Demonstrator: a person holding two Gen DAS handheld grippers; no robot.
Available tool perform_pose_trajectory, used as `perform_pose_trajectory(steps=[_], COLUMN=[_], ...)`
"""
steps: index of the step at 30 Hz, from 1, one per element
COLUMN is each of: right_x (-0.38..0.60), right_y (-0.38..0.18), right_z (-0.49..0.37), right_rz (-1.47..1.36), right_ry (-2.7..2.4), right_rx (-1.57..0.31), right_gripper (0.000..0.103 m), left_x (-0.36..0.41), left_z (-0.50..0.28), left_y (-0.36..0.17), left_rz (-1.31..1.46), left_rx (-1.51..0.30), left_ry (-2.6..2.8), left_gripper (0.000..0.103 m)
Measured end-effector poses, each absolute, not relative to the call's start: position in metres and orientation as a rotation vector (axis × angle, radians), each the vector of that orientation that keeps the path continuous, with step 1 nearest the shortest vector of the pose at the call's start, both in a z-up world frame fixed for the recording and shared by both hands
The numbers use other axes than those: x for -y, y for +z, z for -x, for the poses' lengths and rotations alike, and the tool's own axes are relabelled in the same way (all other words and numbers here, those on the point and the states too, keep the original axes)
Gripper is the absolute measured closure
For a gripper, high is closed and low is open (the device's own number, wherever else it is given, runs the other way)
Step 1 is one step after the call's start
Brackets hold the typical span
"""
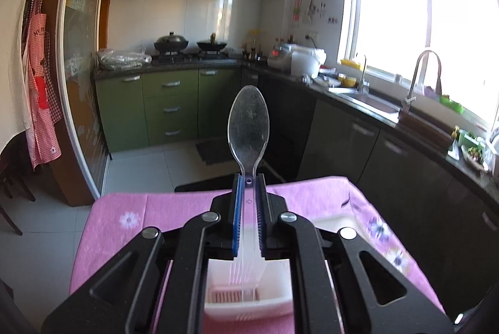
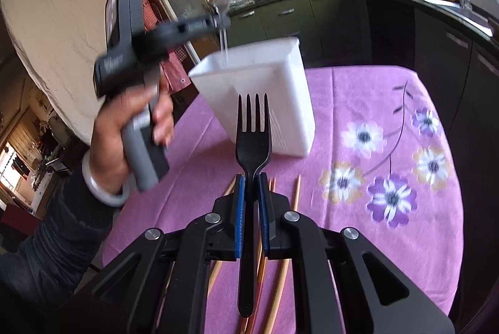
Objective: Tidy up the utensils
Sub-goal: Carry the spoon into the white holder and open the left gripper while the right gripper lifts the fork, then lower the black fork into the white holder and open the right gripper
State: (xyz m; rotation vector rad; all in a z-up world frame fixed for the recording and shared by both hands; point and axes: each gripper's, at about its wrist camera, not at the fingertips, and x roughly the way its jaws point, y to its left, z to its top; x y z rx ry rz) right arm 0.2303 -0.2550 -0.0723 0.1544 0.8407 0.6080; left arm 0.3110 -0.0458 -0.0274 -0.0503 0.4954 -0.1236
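Note:
My left gripper (image 1: 248, 181) is shut on a clear plastic spoon (image 1: 248, 128), bowl up, handle pointing down into the white utensil holder (image 1: 274, 284) below it. In the right wrist view the left gripper (image 2: 218, 17) hovers over the holder's (image 2: 280, 103) open top with the spoon handle (image 2: 224, 44) dipping past the rim. My right gripper (image 2: 249, 181) is shut on a black plastic fork (image 2: 252, 140), tines up, held above the pink flowered tablecloth (image 2: 374, 122) just in front of the holder.
Several wooden chopsticks (image 2: 296, 193) lie on the cloth under my right gripper. The table edge falls off to the left and far side. Dark kitchen cabinets (image 1: 389, 153) and a counter with a sink (image 1: 368, 98) run along the right.

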Motion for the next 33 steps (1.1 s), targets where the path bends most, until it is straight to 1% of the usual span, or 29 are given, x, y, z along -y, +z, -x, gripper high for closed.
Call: perform_pose_trajectory(steps=[5,7,8,9,17,20,25,33], right_x=[0.249,0.246,0.245,0.244,0.218,0.206,0.189,0.195], right_y=[-0.038,-0.023,-0.015,-0.009,0.031,0.029,0.010,-0.020], right_z=[-0.258,-0.272,-0.280,-0.285,-0.347,-0.368,-0.386,-0.362], right_rz=[-0.144,-0.146,-0.151,-0.155,-0.169,-0.151,-0.093,-0.067], right_ry=[0.597,0.585,0.577,0.573,0.468,0.437,0.388,0.381], right_rx=[-0.760,-0.716,-0.692,-0.678,-0.470,-0.432,-0.399,-0.364], right_gripper=[0.093,0.093,0.093,0.093,0.093,0.093,0.093,0.093], left_x=[0.041,0.037,0.034,0.033,0.018,0.013,0.008,0.014], left_z=[-0.301,-0.295,-0.292,-0.288,-0.248,-0.234,-0.216,-0.213], left_y=[-0.033,-0.031,-0.030,-0.029,-0.017,-0.015,-0.012,-0.016], left_rz=[0.043,0.046,0.050,0.050,0.064,0.057,0.035,0.048], left_rx=[-0.542,-0.549,-0.551,-0.553,-0.550,-0.549,-0.540,-0.565], left_ry=[-0.135,-0.141,-0.145,-0.148,-0.175,-0.182,-0.193,-0.233], left_gripper=[0.092,0.086,0.079,0.076,0.076,0.076,0.076,0.076])
